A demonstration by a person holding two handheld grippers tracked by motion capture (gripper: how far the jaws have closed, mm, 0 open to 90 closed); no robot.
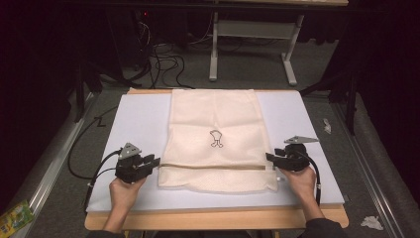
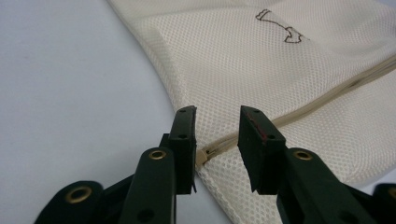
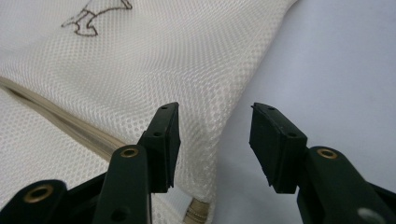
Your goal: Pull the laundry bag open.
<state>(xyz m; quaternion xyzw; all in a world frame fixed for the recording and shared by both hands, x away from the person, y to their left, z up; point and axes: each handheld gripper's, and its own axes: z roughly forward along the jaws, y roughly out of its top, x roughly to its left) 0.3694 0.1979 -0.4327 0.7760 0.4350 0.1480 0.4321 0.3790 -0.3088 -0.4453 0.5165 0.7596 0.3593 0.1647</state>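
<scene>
Your left tool [image 1: 154, 162] and right tool [image 1: 270, 157] both sit open, gripping nothing, at each end of the zip on the cream mesh laundry bag [image 1: 214, 141]. The bag lies flat in the middle of the pale counter [image 1: 138, 121]. It looks just let go. Next, pick a new grip. Your hands rest low, pointing inward.

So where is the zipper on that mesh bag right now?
In the high view the zipper runs across the near part of the mesh bag, between the left gripper and the right gripper.
</scene>
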